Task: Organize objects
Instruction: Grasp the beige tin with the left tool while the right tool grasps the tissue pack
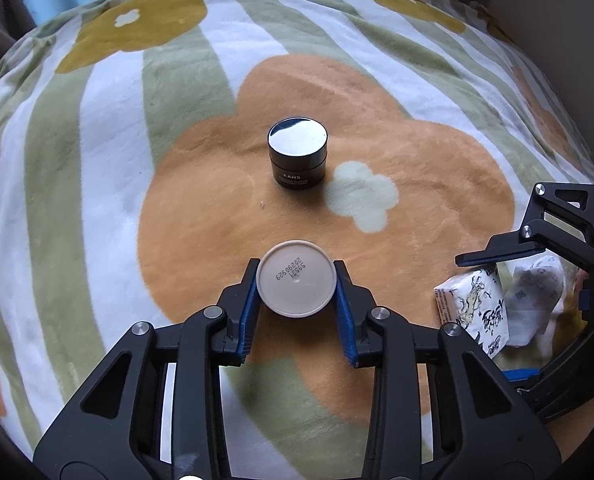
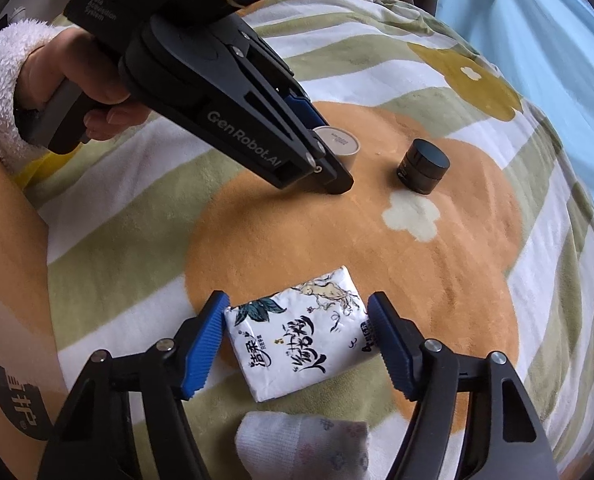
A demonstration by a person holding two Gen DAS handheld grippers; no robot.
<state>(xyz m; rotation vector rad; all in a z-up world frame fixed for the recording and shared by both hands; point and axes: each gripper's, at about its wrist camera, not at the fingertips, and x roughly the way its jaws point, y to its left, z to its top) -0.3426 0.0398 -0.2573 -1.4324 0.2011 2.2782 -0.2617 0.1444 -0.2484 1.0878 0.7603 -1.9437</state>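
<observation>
A beige round container point(image 1: 295, 283), with a printed code on its upward face, stands on the flowered blanket point(image 1: 201, 208). My left gripper point(image 1: 296, 268) is shut on it, a blue pad pressed to each side. The container point(image 2: 339, 142) also shows behind that gripper point(image 2: 337, 184) in the right wrist view. A black jar point(image 1: 297, 152) stands upright further out, untouched. A white printed tissue pack point(image 2: 301, 332) lies flat between the blue pads of my right gripper point(image 2: 299, 299), which meet its two short sides. That pack point(image 1: 473, 308) appears at the left view's right edge too.
A white patterned sock point(image 2: 305, 440) lies just behind the tissue pack, under my right gripper. A cardboard box point(image 2: 5, 280) borders the blanket at the left. A person's hand point(image 2: 57, 76) in a fluffy sleeve holds the left gripper. Light blue fabric point(image 2: 557, 60) hangs beyond the blanket.
</observation>
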